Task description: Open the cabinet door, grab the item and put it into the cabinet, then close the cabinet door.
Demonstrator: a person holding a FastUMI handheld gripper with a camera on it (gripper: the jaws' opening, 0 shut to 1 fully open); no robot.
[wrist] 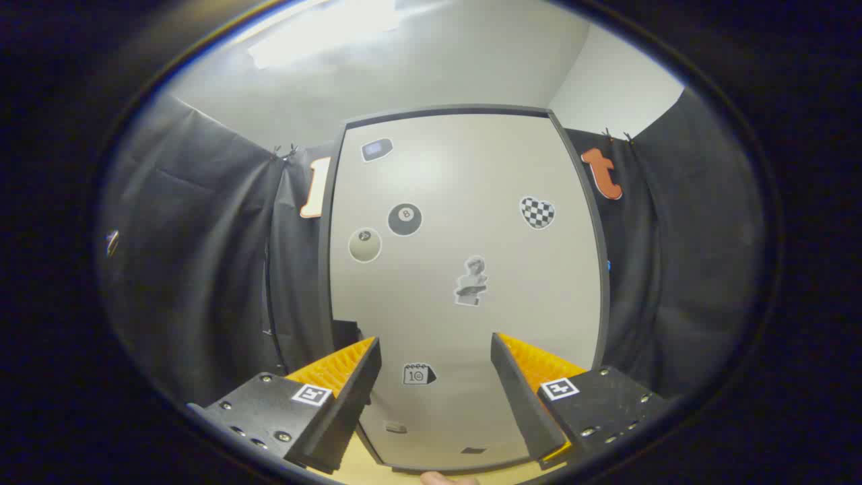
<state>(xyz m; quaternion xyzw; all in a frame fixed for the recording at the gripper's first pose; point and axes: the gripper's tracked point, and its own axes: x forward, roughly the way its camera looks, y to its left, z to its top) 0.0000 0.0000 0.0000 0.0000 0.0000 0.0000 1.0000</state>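
Nearest the lens, the hand-held gripper (436, 377) has its two fingers spread wide with nothing between them, aimed straight at the cabinet. By size, the tall pale grey cabinet door with its dark frame (512, 168) comes first: it stands shut, upright, its long axis vertical, directly ahead of and beyond the fingers. Black cloth hangs as the booth wall on both sides of the door. A strip of light wooden tabletop (367, 468) runs under the door's foot, below the fingers. Smaller still are stickers on the door face: a black eight-ball sticker (405, 219), a checkered heart sticker (537, 212) toward the door's right side, a grey bust sticker (471, 280) near its middle, and a small calendar sticker (418, 374) seen in the gap between the fingers.

Judging from the closed door, opening has not begun. No handle can be made out, so which edge to pull cannot be told. The item to stow cannot be pointed out.
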